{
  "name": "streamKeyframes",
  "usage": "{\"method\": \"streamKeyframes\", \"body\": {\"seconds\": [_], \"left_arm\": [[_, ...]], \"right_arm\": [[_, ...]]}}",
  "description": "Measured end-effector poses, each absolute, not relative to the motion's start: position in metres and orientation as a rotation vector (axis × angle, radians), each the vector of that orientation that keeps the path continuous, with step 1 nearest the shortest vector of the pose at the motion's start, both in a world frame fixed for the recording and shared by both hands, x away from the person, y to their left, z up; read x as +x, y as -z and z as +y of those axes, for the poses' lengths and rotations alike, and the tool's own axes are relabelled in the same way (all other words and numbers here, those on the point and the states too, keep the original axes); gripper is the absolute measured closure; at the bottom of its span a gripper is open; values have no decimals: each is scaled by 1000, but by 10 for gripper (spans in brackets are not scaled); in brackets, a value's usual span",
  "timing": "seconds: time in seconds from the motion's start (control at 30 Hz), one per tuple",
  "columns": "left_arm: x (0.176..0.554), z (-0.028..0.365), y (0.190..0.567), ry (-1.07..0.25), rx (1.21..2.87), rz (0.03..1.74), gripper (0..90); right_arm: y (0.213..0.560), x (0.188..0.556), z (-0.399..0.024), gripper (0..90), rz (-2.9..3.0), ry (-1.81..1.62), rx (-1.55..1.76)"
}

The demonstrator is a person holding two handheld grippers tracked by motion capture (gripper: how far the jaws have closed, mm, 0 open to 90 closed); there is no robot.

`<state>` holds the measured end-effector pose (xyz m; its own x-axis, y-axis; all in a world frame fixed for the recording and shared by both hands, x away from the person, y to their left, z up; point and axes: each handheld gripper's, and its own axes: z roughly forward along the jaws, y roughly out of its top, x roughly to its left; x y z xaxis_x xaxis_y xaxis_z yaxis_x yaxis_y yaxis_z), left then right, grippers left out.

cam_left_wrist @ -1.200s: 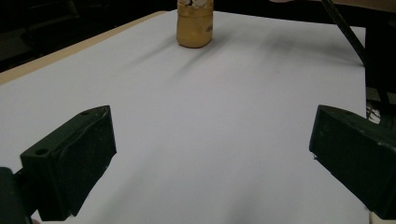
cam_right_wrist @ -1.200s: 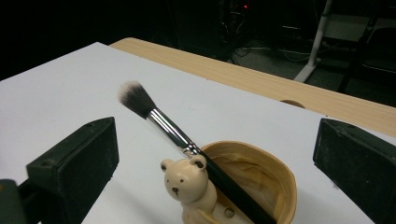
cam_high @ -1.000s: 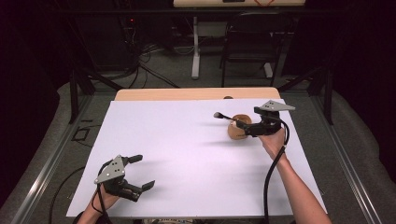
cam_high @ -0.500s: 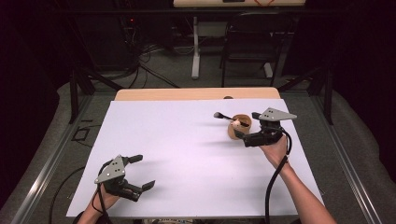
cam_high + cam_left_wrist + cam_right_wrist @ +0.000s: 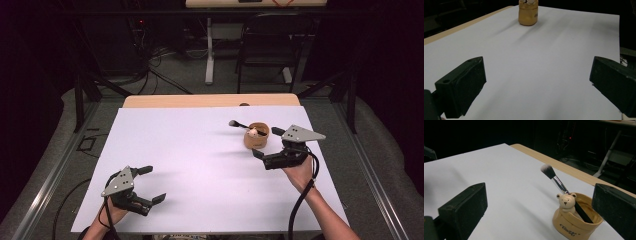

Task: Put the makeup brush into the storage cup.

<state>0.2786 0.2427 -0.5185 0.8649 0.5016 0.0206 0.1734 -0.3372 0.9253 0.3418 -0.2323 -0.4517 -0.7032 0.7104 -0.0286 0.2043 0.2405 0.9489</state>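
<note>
A tan cup (image 5: 256, 136) with a small bear figure (image 5: 566, 201) on its rim stands on the white sheet at the right of the table. A black makeup brush (image 5: 235, 123) leans out of it, bristles up and to the left. My right gripper (image 5: 266, 143) hovers open just right of the cup, jaws apart and touching nothing. In the right gripper view the cup (image 5: 574, 225) and brush (image 5: 554, 178) sit low right between the jaws. My left gripper (image 5: 154, 184) rests open near the front left edge, holding nothing. From there the cup (image 5: 528, 13) stands far ahead.
The white sheet (image 5: 190, 150) covers most of the table, with a bare wooden strip (image 5: 210, 101) along the far edge. Beyond the table are a dark chair (image 5: 265, 45), a desk leg (image 5: 209, 50) and cables on the floor.
My right gripper has drawn back from the cup toward the person and a little to the right. The cup, brush and left gripper have stayed put.
</note>
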Motion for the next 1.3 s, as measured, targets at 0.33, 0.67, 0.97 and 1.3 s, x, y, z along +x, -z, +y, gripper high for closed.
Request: {"method": "streamKeyframes", "body": {"seconds": [0.33, 0.67, 0.97, 1.3], "left_arm": [[279, 243, 519, -365, 1915, 500, 4], [279, 242, 519, -363, 1913, 499, 4], [280, 242, 519, -357, 1911, 494, 4], [280, 242, 519, -357, 1911, 494, 4]], "right_arm": [[454, 317, -237, 1, 2041, -1471, 806], [465, 297, -245, 1, 2042, -1454, 800], [473, 285, -252, 1, 2008, -1422, 802], [494, 269, -257, 0, 2127, -1412, 779]]}}
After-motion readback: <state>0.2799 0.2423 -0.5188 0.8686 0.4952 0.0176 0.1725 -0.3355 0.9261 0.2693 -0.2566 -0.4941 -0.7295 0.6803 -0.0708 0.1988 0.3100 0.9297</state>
